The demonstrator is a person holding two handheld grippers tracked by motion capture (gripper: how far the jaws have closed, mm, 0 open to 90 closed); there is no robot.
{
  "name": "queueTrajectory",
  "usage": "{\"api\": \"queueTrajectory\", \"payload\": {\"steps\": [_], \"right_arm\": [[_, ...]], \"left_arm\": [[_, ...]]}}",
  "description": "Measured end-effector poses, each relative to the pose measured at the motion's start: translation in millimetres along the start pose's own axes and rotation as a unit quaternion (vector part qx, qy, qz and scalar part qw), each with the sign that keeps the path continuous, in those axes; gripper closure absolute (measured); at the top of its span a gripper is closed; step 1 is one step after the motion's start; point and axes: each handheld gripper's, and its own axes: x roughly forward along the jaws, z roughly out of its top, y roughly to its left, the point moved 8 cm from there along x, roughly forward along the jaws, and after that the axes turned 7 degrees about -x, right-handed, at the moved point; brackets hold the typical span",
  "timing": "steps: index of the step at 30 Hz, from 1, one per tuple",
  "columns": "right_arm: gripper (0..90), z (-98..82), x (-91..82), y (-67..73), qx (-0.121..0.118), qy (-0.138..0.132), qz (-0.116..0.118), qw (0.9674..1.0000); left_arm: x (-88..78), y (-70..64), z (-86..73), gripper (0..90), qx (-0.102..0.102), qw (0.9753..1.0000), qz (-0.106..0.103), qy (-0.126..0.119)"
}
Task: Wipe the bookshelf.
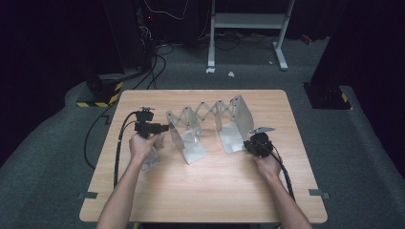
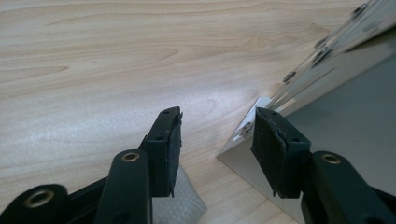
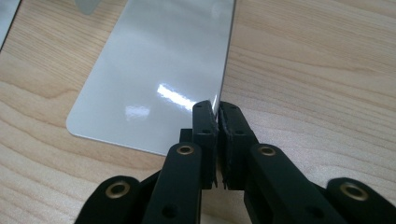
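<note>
A folding metal rack (image 1: 210,112) stands mid-table: shiny L-shaped plates joined by a scissor linkage. My left gripper (image 1: 157,136) is at the rack's left end. In the left gripper view it (image 2: 217,140) is open, and the corner of an end plate (image 2: 336,116) lies just inside its right pad (image 2: 268,149); the left pad is clear of it. My right gripper (image 1: 246,143) is at the rack's right end. In the right gripper view it (image 3: 218,116) is shut on the near right edge of the flat foot plate (image 3: 159,70).
The wooden table (image 1: 205,191) has bare room in front of the rack. A grey textured patch (image 2: 184,205) lies under my left jaw. Beyond the table are cables and a white metal stand (image 1: 248,28) on dark carpet.
</note>
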Motion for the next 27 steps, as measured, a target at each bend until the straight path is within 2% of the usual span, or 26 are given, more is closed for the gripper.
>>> {"api": "queueTrajectory", "payload": {"steps": [4, 6, 8, 10, 11, 12, 15, 18, 22, 25, 27], "right_arm": [[87.0, -0.5, -0.5, -1.9, 0.004, 0.0, 0.0, 1.0], [87.9, -1.4, -1.4, -4.4, 0.007, 0.001, -0.004, 1.0], [89.2, -2.7, -2.0, -11.4, 0.017, -0.001, -0.008, 0.9998], [89.4, -3.0, -2.3, -12.3, 0.022, 0.0, -0.007, 0.9997], [89.4, -3.3, -2.6, -12.9, 0.022, 0.0, -0.009, 0.9997], [89.4, -3.2, -2.4, -12.7, 0.022, 0.0, -0.009, 0.9997], [89.7, -3.1, -2.4, -13.7, 0.023, 0.0, -0.01, 0.9997], [89.8, -3.5, -2.6, -13.5, 0.021, -0.003, -0.017, 0.9996], [89.7, -4.2, -3.1, -13.1, 0.022, -0.004, -0.019, 0.9996], [89.5, -4.8, -3.6, -11.4, 0.022, -0.004, -0.021, 0.9995], [89.5, -4.9, -3.5, -10.7, 0.023, -0.005, -0.021, 0.9995]], "left_arm": [[-2.0, -3.4, -4.5, 52.4, 0.01, 0.9999, 0.008, 0.008], [-3.1, -2.3, -5.3, 48.7, 0.018, 0.9997, 0.013, 0.003], [-0.9, 2.7, -4.9, 42.2, -0.001, 1.0, 0.004, 0.004], [1.8, 7.0, -4.2, 41.1, -0.014, 0.9999, 0.005, 0.004], [3.5, 7.8, -2.9, 40.1, -0.028, 0.9996, -0.005, 0.0], [4.1, 7.6, -0.7, 39.9, -0.032, 0.9994, -0.01, -0.004], [4.2, 8.1, 2.3, 38.6, -0.023, 0.9997, -0.004, -0.001], [4.5, 12.3, 7.0, 37.7, -0.015, 0.9998, 0.013, 0.0], [11.0, 15.1, 7.1, 36.7, -0.024, 0.9996, 0.016, 0.001], [16.0, 14.9, 8.5, 36.6, -0.049, 0.9988, 0.001, 0.0], [18.5, 13.0, 11.2, 36.2, -0.053, 0.9986, 0.007, 0.003]]}}
